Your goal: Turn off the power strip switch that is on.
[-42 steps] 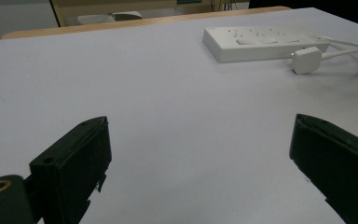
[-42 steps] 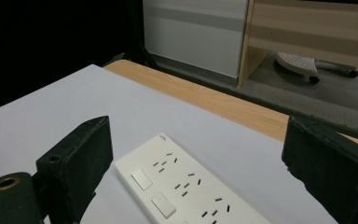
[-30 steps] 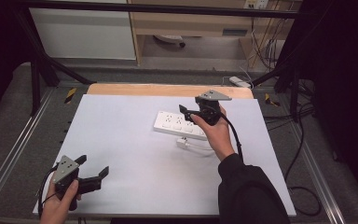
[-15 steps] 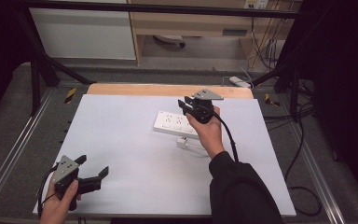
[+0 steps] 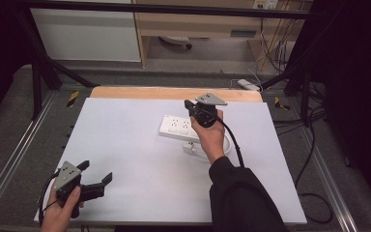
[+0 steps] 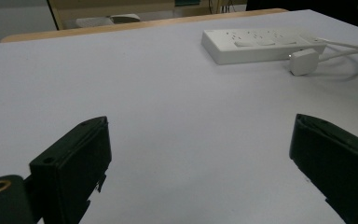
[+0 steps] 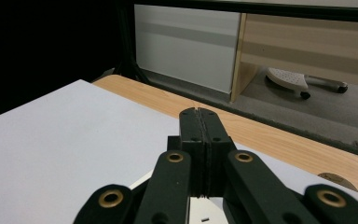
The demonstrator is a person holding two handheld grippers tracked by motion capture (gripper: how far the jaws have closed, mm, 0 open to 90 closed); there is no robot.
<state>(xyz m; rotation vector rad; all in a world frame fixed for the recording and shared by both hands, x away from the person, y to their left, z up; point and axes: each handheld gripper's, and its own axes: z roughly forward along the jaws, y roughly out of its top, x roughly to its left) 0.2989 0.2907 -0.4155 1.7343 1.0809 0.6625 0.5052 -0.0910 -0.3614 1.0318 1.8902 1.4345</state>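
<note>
The right hand-held gripper (image 5: 189, 105), jaws together, has shifted left above the unlabelled power strip (image 5: 176, 127); the left hand-held gripper (image 5: 95, 174) gapes.

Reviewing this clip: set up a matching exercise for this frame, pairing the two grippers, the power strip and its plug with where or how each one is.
Things:
1. left gripper
2. right gripper
3. power strip
4. plug

States:
A. jaws pressed together, above the strip
B. lying flat on the white table toward the far side
C. jaws wide apart, at the near left corner
D. loose on the table beside the strip, on a white cord

Pairs: 1-C, 2-A, 3-B, 4-D
</note>
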